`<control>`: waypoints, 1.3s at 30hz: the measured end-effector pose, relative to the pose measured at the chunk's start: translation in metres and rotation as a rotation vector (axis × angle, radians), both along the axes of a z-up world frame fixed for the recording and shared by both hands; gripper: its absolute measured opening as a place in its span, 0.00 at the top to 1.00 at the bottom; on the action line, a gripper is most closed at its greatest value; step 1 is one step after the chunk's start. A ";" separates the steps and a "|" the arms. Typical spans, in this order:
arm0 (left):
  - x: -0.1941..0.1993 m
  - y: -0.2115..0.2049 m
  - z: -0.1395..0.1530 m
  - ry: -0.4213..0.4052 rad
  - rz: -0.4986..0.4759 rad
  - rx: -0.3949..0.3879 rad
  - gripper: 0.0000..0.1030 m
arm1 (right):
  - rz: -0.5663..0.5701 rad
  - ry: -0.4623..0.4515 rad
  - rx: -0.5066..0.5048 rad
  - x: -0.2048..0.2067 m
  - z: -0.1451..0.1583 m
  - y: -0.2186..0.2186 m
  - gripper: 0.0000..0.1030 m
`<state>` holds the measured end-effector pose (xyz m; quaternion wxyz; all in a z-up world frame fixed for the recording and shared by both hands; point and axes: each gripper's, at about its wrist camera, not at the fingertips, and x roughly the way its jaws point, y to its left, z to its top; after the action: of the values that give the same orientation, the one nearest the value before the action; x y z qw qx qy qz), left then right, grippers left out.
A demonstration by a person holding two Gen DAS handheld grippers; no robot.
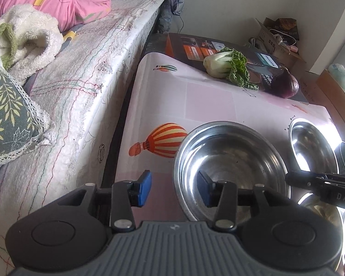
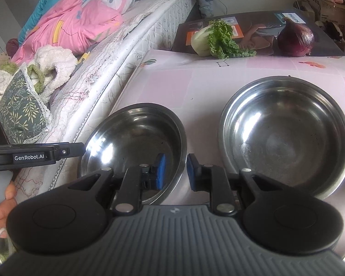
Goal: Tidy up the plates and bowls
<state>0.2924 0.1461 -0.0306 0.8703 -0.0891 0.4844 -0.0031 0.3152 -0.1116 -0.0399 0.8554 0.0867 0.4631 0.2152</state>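
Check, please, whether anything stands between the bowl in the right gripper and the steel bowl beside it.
Nothing visible does: only bare pink tablecloth separates the bowl pinched by the right gripper from the other bowl. The bok choy and onion lie farther back.

A home bedroom: a quilted mattress (image 1: 85, 85) with bedding (image 2: 76, 20) beside a cloth-covered table (image 1: 195, 105).

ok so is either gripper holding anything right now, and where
The right gripper pinches the left bowl by its right rim; the left gripper only straddles the rim, open.
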 end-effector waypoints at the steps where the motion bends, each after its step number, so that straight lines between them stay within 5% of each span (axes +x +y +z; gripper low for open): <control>1: 0.002 0.000 -0.003 0.014 0.000 -0.008 0.59 | -0.002 0.014 0.009 0.002 -0.003 0.001 0.80; 9: 0.012 -0.002 -0.025 0.094 -0.019 -0.055 0.82 | -0.014 0.067 0.053 0.011 -0.016 0.002 0.79; 14: 0.014 -0.001 -0.026 0.091 -0.004 -0.061 0.87 | -0.019 0.070 0.062 0.011 -0.020 0.000 0.83; 39: -0.012 -0.010 0.021 -0.013 -0.014 -0.037 0.87 | 0.008 -0.051 0.050 -0.014 0.025 -0.008 0.85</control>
<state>0.2806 0.1362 -0.0101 0.8715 -0.1020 0.4793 -0.0187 0.3008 -0.1193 -0.0152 0.8636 0.1006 0.4360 0.2324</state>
